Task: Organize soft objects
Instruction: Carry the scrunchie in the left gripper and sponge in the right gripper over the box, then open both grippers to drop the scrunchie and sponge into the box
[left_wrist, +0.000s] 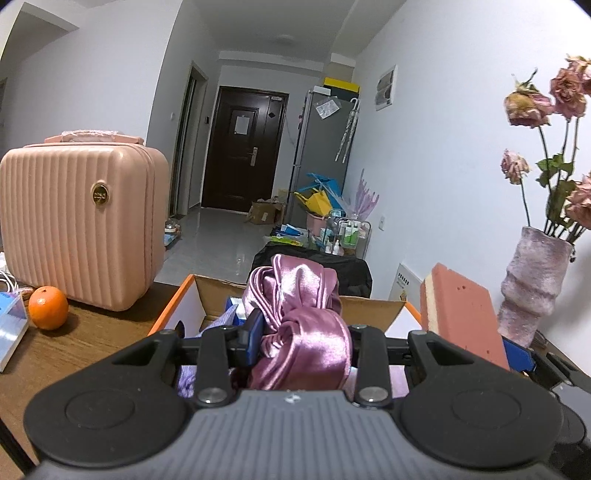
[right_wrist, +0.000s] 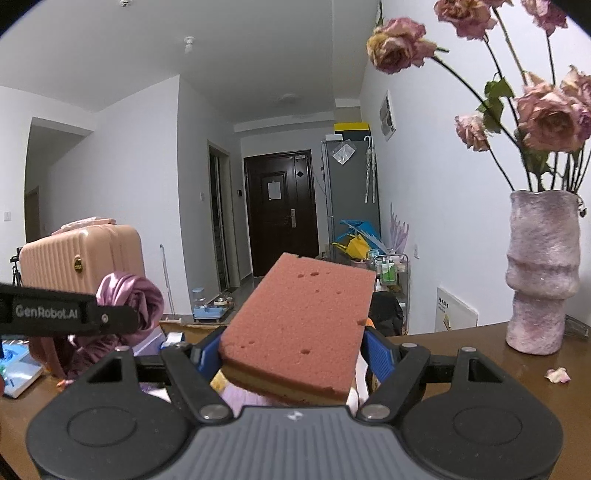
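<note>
One wooden table carries everything. On its left stands one pink ribbed case, the biggest item, and in the middle sits one open cardboard box with orange edges. One fuzzy mauve vase stands at the right, holding dried roses; about seven blooms show. Two grippers are raised above the box. The right gripper is clamped fairly wide on one pink sponge, its blue fingers pressing both long edges. The left gripper is nearly closed on one bunched mauve satin cloth. One orange sits beside the case. One fallen petal lies near the vase.
</note>
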